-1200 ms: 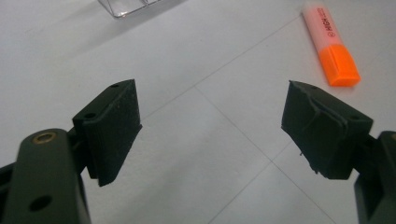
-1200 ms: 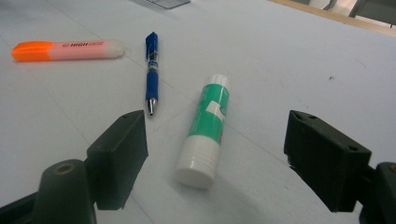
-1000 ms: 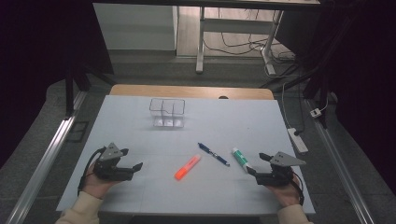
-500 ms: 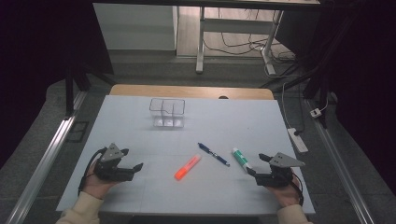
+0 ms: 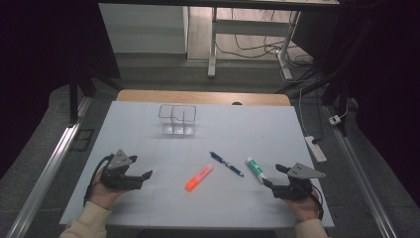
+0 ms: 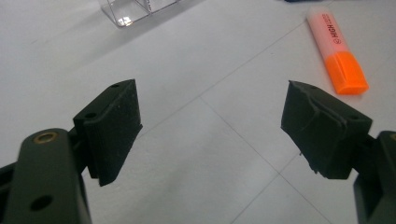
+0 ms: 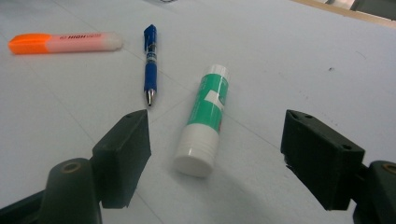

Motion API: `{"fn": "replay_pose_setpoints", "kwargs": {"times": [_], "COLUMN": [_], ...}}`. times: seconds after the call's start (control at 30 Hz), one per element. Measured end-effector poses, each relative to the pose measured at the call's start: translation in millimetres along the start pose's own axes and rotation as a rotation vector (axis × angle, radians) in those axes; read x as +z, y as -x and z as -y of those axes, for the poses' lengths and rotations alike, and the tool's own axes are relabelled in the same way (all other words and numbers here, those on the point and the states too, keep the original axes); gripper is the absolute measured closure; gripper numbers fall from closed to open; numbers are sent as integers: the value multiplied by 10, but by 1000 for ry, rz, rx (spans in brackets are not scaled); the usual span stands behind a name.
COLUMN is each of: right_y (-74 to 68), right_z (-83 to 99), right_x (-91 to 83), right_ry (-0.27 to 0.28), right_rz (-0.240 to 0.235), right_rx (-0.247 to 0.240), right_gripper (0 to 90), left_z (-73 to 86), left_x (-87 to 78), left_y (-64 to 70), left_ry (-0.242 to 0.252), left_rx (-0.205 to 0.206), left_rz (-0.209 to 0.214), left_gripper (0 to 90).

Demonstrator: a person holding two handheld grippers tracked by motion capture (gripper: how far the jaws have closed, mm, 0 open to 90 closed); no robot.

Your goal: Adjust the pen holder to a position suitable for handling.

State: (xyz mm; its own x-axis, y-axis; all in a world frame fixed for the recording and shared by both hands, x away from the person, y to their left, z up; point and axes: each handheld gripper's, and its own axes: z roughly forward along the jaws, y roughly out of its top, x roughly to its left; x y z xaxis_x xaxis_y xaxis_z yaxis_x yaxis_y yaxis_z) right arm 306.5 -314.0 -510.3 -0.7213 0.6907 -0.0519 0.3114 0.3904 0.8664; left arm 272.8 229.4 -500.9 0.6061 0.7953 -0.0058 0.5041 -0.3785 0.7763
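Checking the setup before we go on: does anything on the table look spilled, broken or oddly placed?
Nothing stands out. The highlighter, blue pen and glue stick lie flat, capped and apart on the table; the clear organizer stands upright. Both the left gripper and the right gripper are open, holding nothing.

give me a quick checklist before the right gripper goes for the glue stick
1. Right gripper jaws open wide: ok.
2. Glue stick lies flat on the table, in line between the jaws: ok.
3. Gap beside the glue stick: the blue pen lies close on one side, not touching: ok, but tight.
4. Orange highlighter well away from the glue stick: ok.
5. Left gripper open, holding nothing, off to the side: ok.
6. Clear box upright at the far side: ok; what it holds: cannot tell.
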Motion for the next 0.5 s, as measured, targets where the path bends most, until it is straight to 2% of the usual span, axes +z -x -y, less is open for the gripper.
{"fn": "replay_pose_setpoints", "kwargs": {"times": [0.37,0.5], "right_y": [1,3], "right_z": [-9,-12], "right_x": [22,26], "right_ry": [0,-9], "right_rz": [-4,-1], "right_rx": [-3,-7], "right_gripper": [237,239], "left_z": [-81,-124], "left_x": [55,84], "left_y": [-46,-68], "left_ry": [-2,1], "left_rx": [-4,-5], "left_rz": [-6,-21], "left_gripper": [202,204]}}
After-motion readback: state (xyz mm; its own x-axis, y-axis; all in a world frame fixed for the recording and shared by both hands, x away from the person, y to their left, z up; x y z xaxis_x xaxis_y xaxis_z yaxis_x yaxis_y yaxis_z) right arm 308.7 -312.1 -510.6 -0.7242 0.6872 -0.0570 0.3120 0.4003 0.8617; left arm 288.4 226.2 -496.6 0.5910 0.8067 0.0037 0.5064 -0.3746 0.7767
